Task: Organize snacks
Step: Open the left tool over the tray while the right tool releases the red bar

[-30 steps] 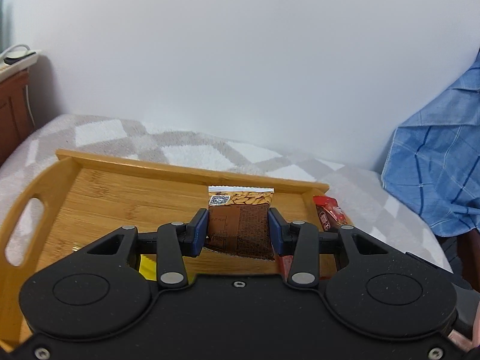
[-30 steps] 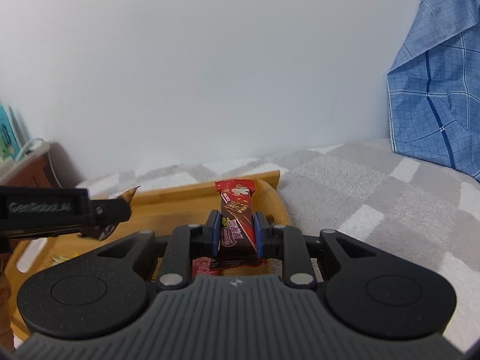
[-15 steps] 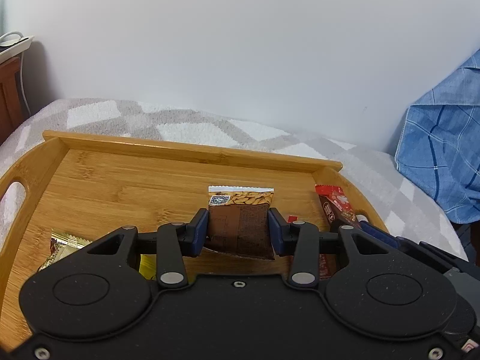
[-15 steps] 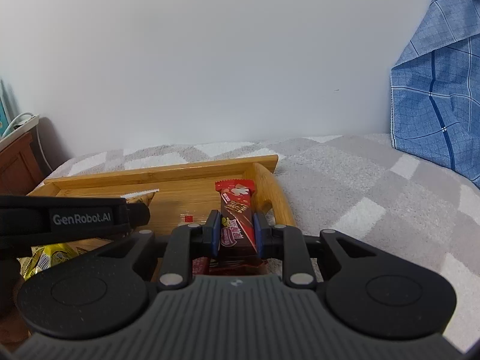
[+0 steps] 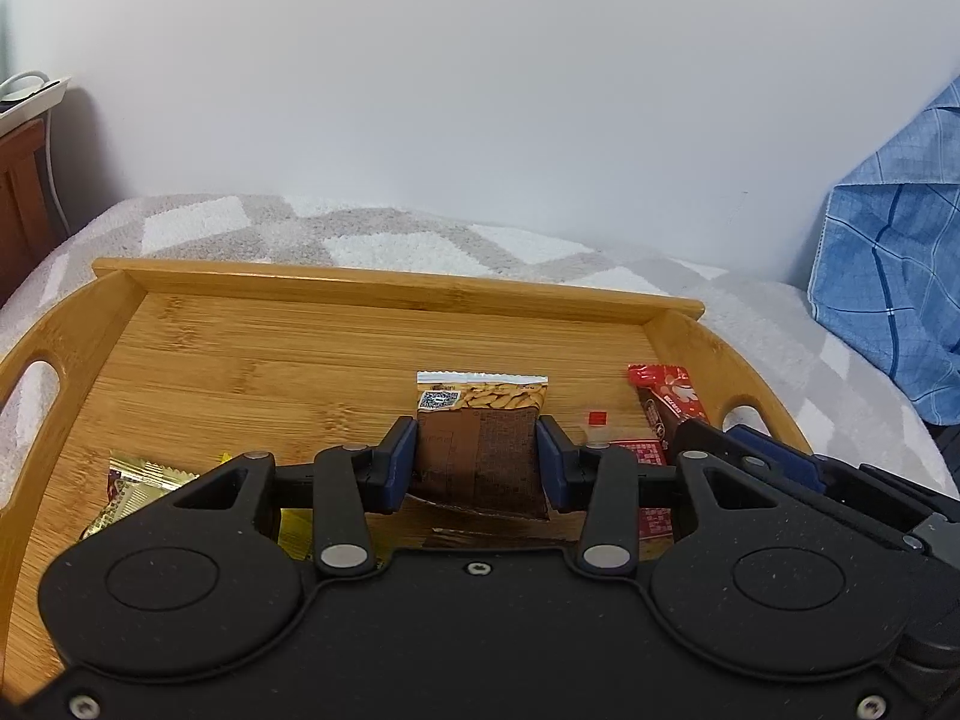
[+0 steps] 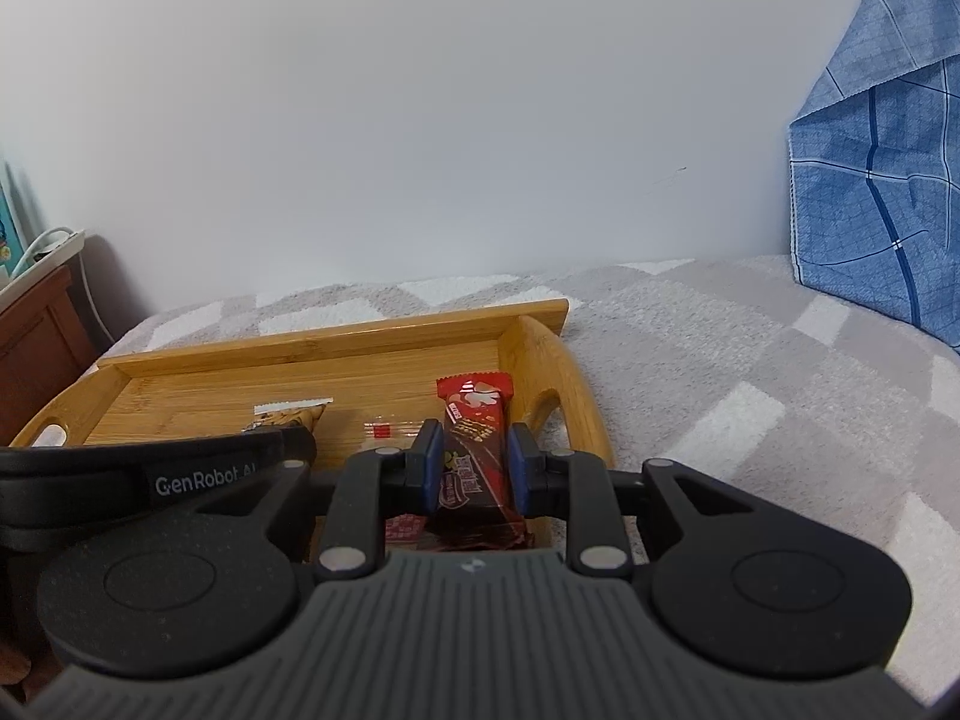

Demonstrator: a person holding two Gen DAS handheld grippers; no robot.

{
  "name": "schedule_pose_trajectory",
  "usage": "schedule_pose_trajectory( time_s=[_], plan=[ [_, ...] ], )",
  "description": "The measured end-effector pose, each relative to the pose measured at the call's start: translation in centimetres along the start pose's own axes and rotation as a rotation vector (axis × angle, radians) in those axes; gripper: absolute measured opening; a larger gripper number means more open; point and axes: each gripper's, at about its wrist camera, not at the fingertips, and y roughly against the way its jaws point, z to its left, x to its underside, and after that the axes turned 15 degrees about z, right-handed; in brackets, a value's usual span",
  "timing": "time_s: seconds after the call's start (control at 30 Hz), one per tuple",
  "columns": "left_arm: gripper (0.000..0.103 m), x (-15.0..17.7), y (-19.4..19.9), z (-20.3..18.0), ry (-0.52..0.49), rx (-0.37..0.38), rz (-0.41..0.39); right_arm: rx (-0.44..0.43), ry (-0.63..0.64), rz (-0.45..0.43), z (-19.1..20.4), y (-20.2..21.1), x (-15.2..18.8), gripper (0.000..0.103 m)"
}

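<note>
A bamboo tray [image 5: 390, 291] lies on the bed. My left gripper [image 5: 477, 438] hangs low over its middle, shut on a brown almond packet [image 5: 480, 444] that stands upright between the pads. By the tray's right handle my right gripper [image 6: 471, 438] has a red chocolate bar [image 6: 474, 444] between its jaws. Those jaws are opening, and the pads still touch the bar's sides. The bar's lower end rests among wrappers on the tray floor [image 6: 240, 384]. The left gripper's body [image 6: 210, 474] crosses the right wrist view, with the almond packet [image 6: 294, 414] peeking past it.
A gold packet [image 5: 138, 480] and a yellow one [image 5: 294, 531] lie at the tray's near left. A clear sachet [image 6: 384, 431] and a red-and-white wrapper [image 6: 402, 525] lie beside the bar. Blue checked cloth [image 6: 876, 180] hangs at right, and a wooden cabinet [image 6: 36, 324] stands at left.
My left gripper has sunk toward the tray with the almond packet, so more of the tray floor shows. The right gripper's jaws have spread slightly around the red bar.
</note>
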Motion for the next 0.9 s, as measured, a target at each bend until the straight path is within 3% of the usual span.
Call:
schedule_pose_trajectory(
  time_s=[0.23,0.27,0.47,0.9],
  plan=[
    [0.043,-0.1,0.9,0.3,-0.007,0.003,-0.005,-0.023,-0.014,-0.029,-0.1,0.7,0.0,0.044],
    [0.045,0.0,1.2,0.3,-0.007,0.002,-0.008,-0.024,-0.019,-0.035,-0.1,0.9,0.0,0.050],
    [0.061,0.5,3.6,1.1,-0.013,-0.012,-0.035,-0.048,-0.049,-0.060,-0.4,2.6,0.2,0.062],
    [0.081,3.6,9.2,2.7,-0.023,-0.010,-0.074,-0.062,0.002,-0.126,1.0,8.0,2.7,0.075]
  ],
)
